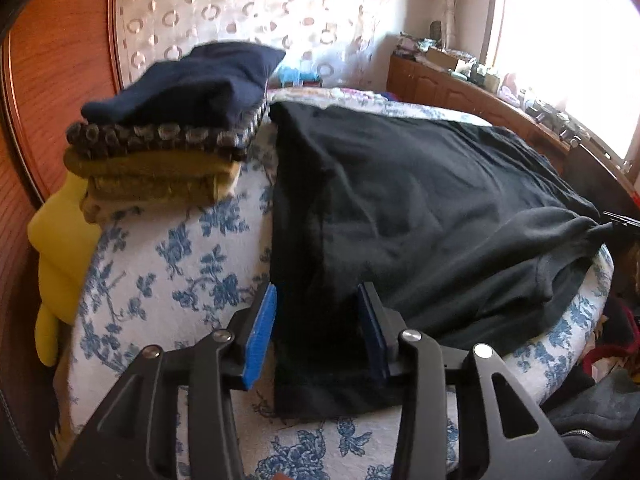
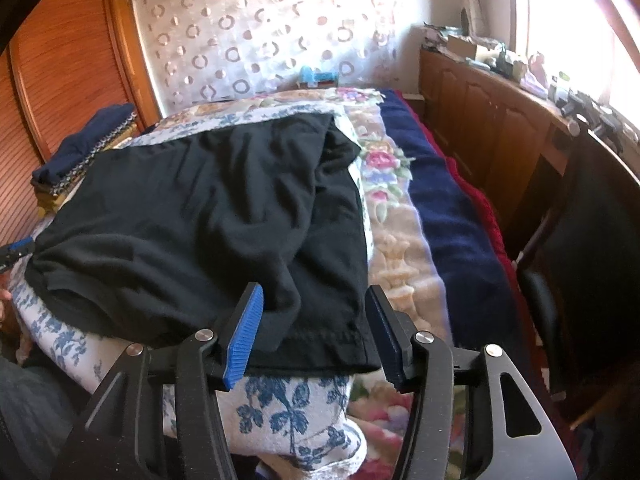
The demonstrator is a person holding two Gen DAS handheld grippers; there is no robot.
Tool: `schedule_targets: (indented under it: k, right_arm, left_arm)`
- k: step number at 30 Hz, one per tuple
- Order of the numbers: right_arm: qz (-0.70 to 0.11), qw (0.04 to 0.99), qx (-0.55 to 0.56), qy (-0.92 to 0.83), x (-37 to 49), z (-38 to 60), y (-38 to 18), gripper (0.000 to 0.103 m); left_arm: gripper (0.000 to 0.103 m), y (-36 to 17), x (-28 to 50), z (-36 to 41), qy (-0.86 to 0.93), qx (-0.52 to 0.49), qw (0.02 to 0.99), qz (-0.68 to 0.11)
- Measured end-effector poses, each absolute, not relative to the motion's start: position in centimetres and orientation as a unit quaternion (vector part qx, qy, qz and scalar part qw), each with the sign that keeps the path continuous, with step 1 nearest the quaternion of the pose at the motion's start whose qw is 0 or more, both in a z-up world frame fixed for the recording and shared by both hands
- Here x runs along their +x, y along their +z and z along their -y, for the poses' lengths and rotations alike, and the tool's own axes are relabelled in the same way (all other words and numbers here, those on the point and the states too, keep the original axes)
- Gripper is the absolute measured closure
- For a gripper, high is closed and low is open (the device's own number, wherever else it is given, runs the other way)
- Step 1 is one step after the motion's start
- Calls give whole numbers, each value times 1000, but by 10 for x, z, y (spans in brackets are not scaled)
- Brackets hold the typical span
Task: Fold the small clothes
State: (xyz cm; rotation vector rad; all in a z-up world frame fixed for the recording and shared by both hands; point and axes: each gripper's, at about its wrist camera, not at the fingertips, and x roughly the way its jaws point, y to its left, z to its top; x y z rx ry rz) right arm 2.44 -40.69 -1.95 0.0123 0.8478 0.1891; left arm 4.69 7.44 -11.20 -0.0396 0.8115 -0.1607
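Left wrist: black garment [image 1: 420,208] between parted fingers [image 1: 260,332]

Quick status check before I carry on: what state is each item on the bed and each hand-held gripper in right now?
Black garment: spread on the bed, partly folded, wrinkled, released.
Stack of folded clothes: piled beside the garment, navy piece on top.
Floral bed cover: lying under the garment.
Left hand-held gripper: open, garment edge between the jaws, not pinched.
Right hand-held gripper: open, over the garment's near hem.

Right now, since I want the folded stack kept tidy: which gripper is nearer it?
Left. The left gripper sits at the black garment's edge beside the folded stack; the right gripper is at the garment's opposite edge.
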Motion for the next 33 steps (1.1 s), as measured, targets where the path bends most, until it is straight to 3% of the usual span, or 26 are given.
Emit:
schedule_targets:
  k: [13,23,26,33]
  right_arm:
    - [-424,902,15,83,18,412,-35,49]
    - [-371,923,7,101,18,386,3,49]
    - [-363,923,-6,128,23,361,7,37]
    - [-374,908,-51,183,45,288,-12,35]
  left_arm:
    - [59,-120,45,-71,-66,-13,916,-395]
    - [59,-120,47,-69,-62,-13,917,-394]
    - [59,-121,47,-70,-63,-13,917,-393]
    - [59,-121,47,-69,-63,-12,917,-393]
